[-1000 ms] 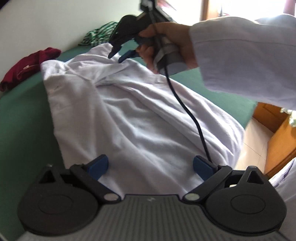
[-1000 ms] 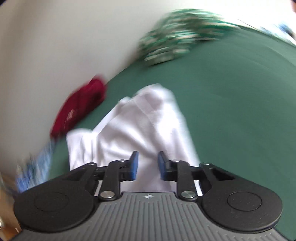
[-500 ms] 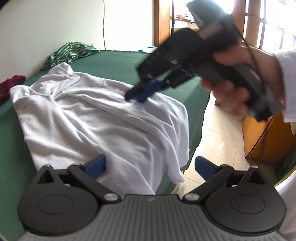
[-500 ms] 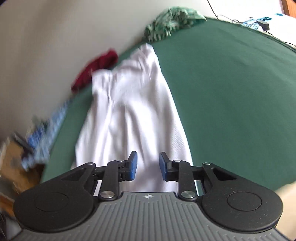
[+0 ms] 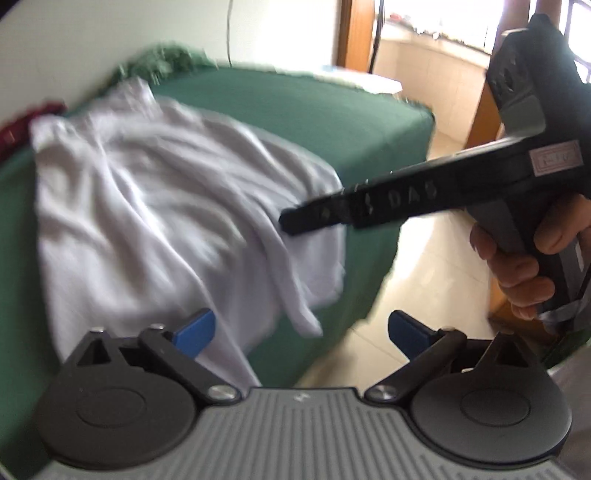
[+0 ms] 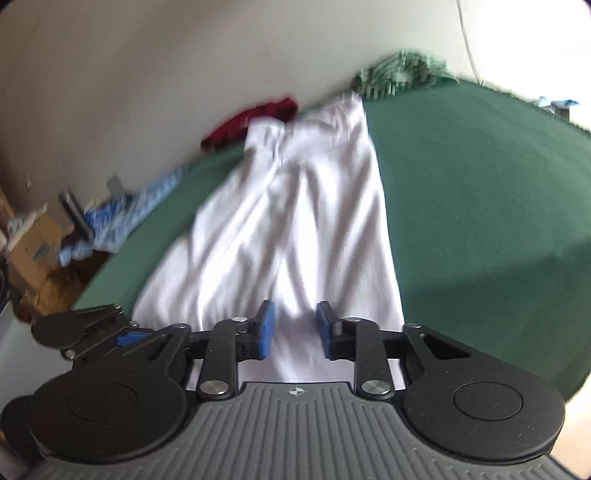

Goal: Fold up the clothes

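A crumpled white garment [image 5: 147,221] lies lengthwise on the green bed [image 5: 332,118], its near end hanging over the bed's edge. My left gripper [image 5: 301,332] hovers wide open over that hanging end, jaws closing, nothing pressed between the pads. A hand [image 5: 517,266] holds my right gripper [image 5: 291,221] side-on over the garment's right border. In the right wrist view the right gripper [image 6: 295,328] has its jaws opening; the white garment [image 6: 295,206] shows in the gap below, not pinched. One blue pad [image 6: 127,338] of the left gripper shows at lower left.
A green striped garment [image 6: 399,74] lies at the bed's far corner and a dark red one [image 6: 255,118] by the wall. Blue patterned cloth [image 6: 129,210] and a cardboard box [image 6: 33,247] sit left of the bed. Pale tiled floor [image 5: 424,277] and a wooden door frame [image 5: 351,33] lie to the right.
The right gripper drew back from the garment's far end to its near end and its jaws now stand wider. The left gripper's view swung toward the bed's near right corner.
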